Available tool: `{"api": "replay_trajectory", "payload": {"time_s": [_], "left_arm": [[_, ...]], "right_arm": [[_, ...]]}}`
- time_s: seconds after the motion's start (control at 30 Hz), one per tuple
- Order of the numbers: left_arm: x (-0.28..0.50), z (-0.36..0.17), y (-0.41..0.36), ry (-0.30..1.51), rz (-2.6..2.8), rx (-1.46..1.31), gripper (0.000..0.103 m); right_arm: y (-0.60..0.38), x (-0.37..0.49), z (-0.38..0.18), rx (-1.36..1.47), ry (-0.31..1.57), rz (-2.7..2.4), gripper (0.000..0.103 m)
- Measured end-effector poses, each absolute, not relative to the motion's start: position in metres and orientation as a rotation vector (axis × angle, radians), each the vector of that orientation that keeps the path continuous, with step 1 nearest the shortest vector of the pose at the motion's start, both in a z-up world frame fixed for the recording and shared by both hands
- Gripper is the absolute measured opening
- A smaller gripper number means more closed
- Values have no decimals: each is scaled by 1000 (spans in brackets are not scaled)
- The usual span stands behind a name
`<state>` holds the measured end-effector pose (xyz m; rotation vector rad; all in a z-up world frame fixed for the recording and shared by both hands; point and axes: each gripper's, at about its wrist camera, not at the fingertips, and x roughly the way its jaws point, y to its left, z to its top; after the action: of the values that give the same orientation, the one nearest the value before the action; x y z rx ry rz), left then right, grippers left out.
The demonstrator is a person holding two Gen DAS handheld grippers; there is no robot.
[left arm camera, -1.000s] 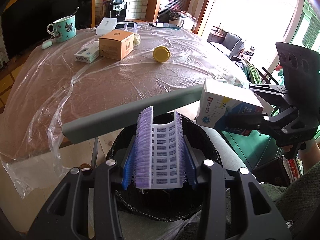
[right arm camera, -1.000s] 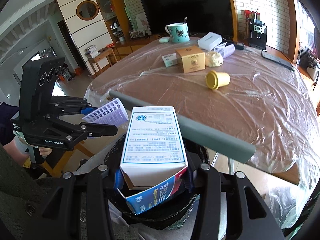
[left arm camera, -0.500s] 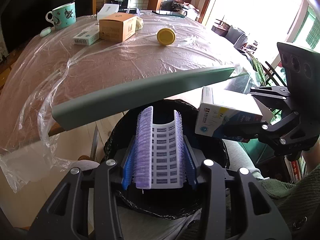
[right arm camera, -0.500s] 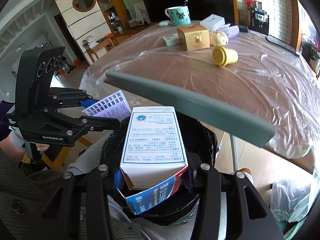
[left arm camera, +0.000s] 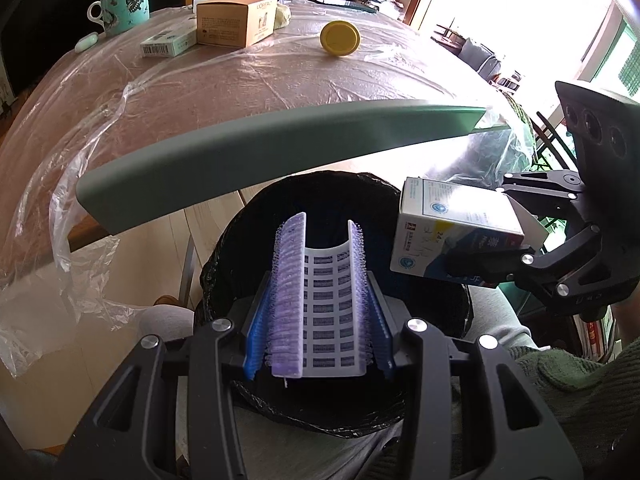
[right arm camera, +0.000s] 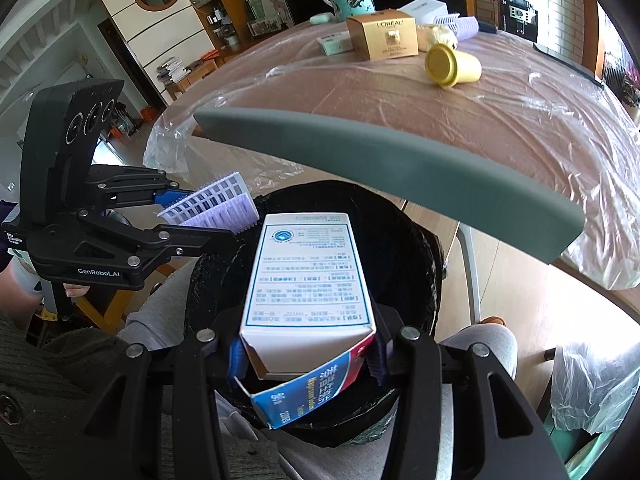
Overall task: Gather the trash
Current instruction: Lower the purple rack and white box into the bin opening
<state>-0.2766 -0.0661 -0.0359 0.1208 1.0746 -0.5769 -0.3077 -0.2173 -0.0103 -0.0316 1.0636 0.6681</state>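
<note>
A curved white-and-purple hair roller (left arm camera: 320, 308) with bristles sits between the blue pads of my left gripper (left arm camera: 318, 292), which is shut on it. It hangs over the mouth of a bin lined with a black bag (left arm camera: 224, 264). To the right, my right gripper (left arm camera: 476, 226) is shut on a white carton box (left arm camera: 440, 216) at the bin's rim. In the right wrist view, that box (right arm camera: 308, 272) with its torn blue-and-red flap fills my right gripper (right arm camera: 306, 344) above the bin (right arm camera: 416, 248). My left gripper (right arm camera: 202, 212) holds the roller (right arm camera: 216, 204) at the left.
A grey table edge (left arm camera: 280, 148) overhangs the bin's far side. On the plastic-covered table lie a yellow cup (left arm camera: 340, 38), a gold box (left arm camera: 236, 18), a small green-white box (left arm camera: 168, 44), a teal mug (left arm camera: 124, 8) and another purple roller (right arm camera: 460, 24). The person's grey-trousered knees flank the bin.
Both grippers have sunk toward the bin with their loads still held. The table edge now sits higher in both views, and the bin's mouth looks larger.
</note>
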Motion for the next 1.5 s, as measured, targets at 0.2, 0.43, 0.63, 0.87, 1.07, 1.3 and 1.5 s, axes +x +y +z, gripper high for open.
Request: {"api": "replay_trajectory", "payload": {"time_s": [0.2, 0.43, 0.63, 0.87, 1.07, 1.3, 1.5], "left_arm": [[-275, -43, -69, 1089, -569, 130, 44], [-271, -54, -74, 1108, -557, 142, 44], [-268, -60, -74, 1118, -548, 152, 44], [-266, -68, -75, 1133, -536, 158, 44], [-264, -76, -78, 1144, -525, 171, 44], [-261, -84, -77, 1157, -516, 189, 44], [-259, -91, -78, 1172, -504, 199, 44]], "right_arm": [[-214, -307, -17, -40, 1079, 665, 46], [-212, -305, -25, -54, 1100, 656, 46], [-211, -302, -32, -56, 1116, 647, 46], [-211, -300, -40, -61, 1136, 630, 46], [-213, -300, -46, -63, 1151, 615, 46], [-213, -301, -51, -76, 1165, 602, 46], [-213, -299, -57, -85, 1182, 588, 46]]}}
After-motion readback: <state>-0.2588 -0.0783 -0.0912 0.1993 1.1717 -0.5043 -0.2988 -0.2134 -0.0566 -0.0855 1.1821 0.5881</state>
